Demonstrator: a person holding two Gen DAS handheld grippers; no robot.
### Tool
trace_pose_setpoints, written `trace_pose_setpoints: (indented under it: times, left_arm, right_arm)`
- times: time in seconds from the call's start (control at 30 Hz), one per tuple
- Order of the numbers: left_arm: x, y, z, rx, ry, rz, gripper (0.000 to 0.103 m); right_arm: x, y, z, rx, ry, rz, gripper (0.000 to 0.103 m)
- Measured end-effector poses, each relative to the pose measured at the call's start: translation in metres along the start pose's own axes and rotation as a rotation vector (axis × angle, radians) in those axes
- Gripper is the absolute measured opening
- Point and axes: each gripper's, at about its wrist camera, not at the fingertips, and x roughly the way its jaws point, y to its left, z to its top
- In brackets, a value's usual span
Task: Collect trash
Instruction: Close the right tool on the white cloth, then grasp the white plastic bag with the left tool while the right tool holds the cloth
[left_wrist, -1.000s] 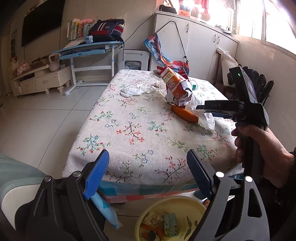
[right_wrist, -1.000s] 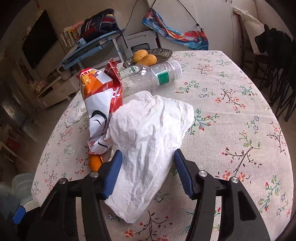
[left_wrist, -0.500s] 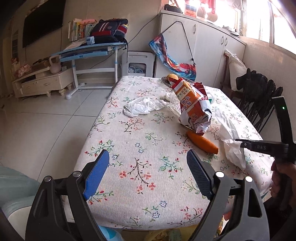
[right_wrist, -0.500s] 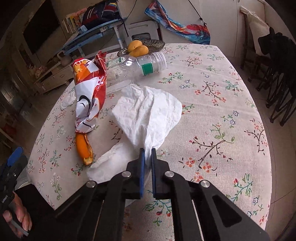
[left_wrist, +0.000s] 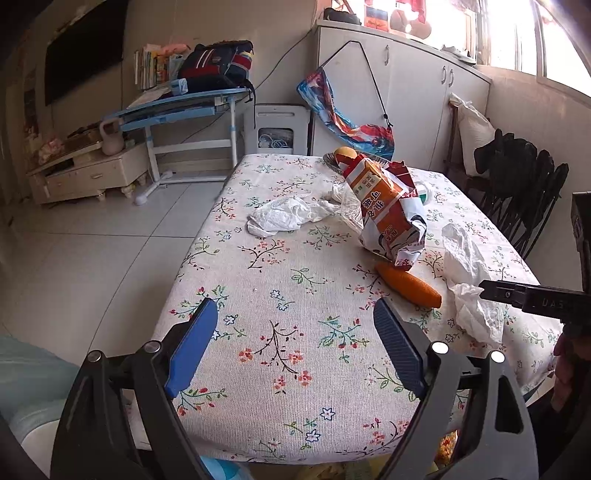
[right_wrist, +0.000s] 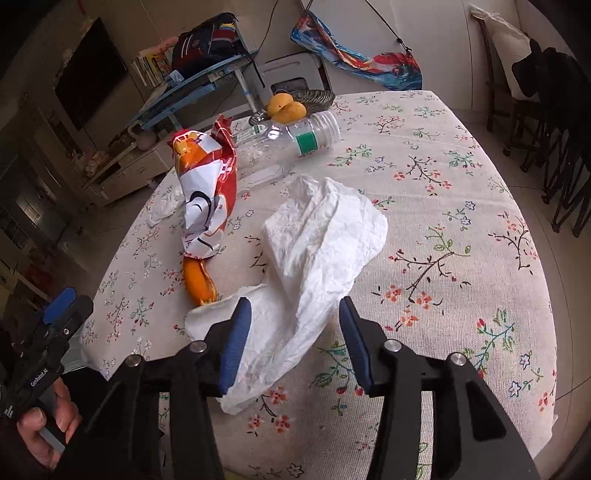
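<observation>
A crumpled white tissue (right_wrist: 317, 258) lies on the floral tablecloth (right_wrist: 461, 206), its lower end between the fingers of my right gripper (right_wrist: 291, 332), which is open around it. The tissue also shows in the left wrist view (left_wrist: 469, 284). An orange-and-white snack bag (left_wrist: 388, 206) stands mid-table with an orange peel (left_wrist: 408, 284) at its foot. A second crumpled white wrapper (left_wrist: 284, 216) lies at the far left. A clear plastic bottle (right_wrist: 291, 140) lies on its side. My left gripper (left_wrist: 295, 343) is open and empty over the near table edge.
A wicker dish with oranges (right_wrist: 288, 105) sits at the table's far end. Black chairs (left_wrist: 524, 188) stand at the right. A blue desk (left_wrist: 184, 107) and a low cabinet (left_wrist: 85, 173) stand across the tiled floor.
My right gripper, shut on the tissue half a second ago, has opened; the tissue lies between its fingers. My left gripper has moved up and forward over the table.
</observation>
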Motion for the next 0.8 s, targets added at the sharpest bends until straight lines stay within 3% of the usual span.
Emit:
trace_pose_setpoints:
  times: [0.4,0.63,0.8]
  left_arm:
    - [0.012,0.001,0.006,0.030,0.017,0.008,0.087]
    - [0.064,0.006,0.043,0.124,0.038,0.057,0.089]
    - [0.105,0.014,0.068,0.138,0.062,0.080,0.089]
  right_arm:
    - [0.009,0.009,0.001,-0.022,-0.020,-0.023,0.063]
    - [0.014,0.005,0.002,-0.004,-0.023,-0.032,0.066]
    - [0.017,0.001,0.004,0.000,-0.025,-0.040,0.066]
